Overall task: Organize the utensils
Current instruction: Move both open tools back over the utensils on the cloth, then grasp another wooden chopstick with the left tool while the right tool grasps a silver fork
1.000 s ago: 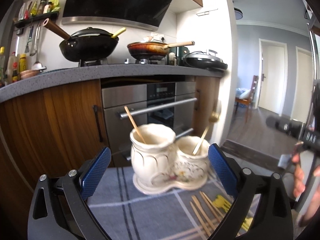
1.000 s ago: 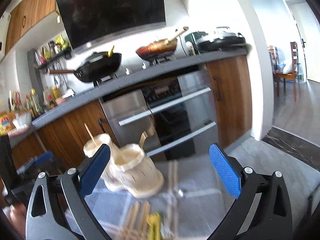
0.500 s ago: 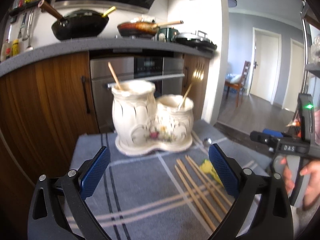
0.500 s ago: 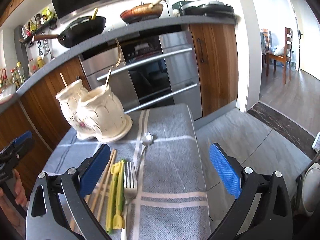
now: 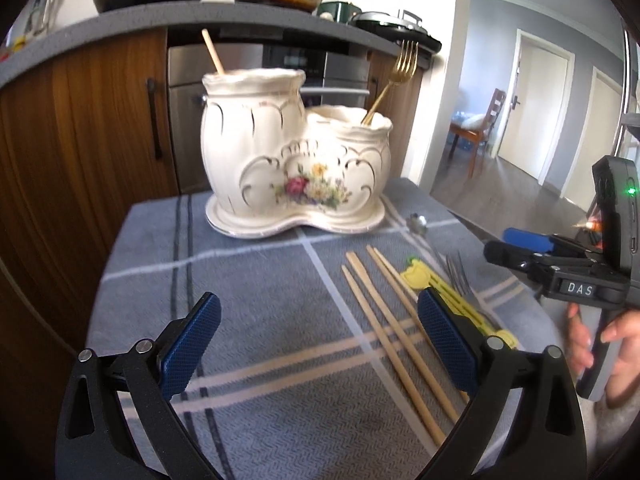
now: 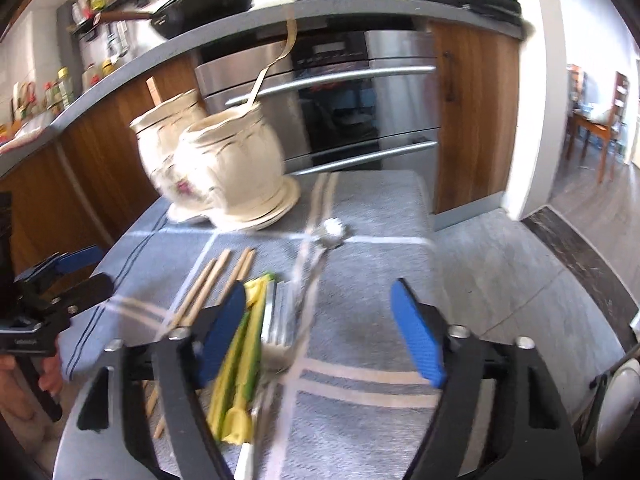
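Two grippers, my left (image 5: 316,344) and right (image 6: 320,332), hung over the cloth (image 5: 256,280) with jaws released, grasping nothing. I saw chopsticks (image 5: 384,320), a yellow utensil (image 6: 244,356) and a fork (image 6: 280,320) lying loose near the holder (image 5: 296,164), which held a gold fork (image 5: 394,80).

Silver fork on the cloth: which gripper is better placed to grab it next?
Right, probably. The right gripper is open directly over the silver fork, its tines between the pads. The left gripper is open over the wooden chopsticks, with the fork beyond its right pad.
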Demonstrator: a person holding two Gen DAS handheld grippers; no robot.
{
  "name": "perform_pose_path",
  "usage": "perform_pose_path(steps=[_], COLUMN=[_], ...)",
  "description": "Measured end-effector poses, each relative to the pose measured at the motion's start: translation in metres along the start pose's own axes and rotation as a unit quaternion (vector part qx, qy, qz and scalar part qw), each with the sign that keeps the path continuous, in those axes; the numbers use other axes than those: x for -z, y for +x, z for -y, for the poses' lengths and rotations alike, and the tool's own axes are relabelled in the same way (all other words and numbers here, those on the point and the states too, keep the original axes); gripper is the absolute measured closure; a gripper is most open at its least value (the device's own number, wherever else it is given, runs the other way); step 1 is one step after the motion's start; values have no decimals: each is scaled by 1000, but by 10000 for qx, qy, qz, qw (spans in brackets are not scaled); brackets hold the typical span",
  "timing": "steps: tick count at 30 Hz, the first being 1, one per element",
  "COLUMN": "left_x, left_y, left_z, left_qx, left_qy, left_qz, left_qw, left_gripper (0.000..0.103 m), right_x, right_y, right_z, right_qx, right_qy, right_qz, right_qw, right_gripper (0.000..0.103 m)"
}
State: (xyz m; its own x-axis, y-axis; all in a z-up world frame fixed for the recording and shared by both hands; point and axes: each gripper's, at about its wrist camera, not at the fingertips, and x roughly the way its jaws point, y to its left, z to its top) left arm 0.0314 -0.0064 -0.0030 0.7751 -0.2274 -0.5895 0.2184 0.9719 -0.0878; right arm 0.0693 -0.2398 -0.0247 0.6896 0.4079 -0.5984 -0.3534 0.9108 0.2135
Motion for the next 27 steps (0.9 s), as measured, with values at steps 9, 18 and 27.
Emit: perform_pose_path(steps=[9, 18, 27], left_x=[7, 16, 17], left_y=[13, 32, 44], left_z=[15, 34, 44], left_qx=[140, 345, 196], left_qy=[158, 393, 595], left_qz=[-363, -934, -1119], left_qw=[9991, 9943, 9917], left_gripper=[12, 57, 80], right_x=[4, 2, 0], right_y=[17, 29, 37], right_z=[-9, 2, 8], right_qx=[-392, -493, -588], right_qy=[-56, 249, 408], right_qz=[-428, -665, -771], right_qw=[9983, 9963, 9944], right_gripper=[67, 75, 83])
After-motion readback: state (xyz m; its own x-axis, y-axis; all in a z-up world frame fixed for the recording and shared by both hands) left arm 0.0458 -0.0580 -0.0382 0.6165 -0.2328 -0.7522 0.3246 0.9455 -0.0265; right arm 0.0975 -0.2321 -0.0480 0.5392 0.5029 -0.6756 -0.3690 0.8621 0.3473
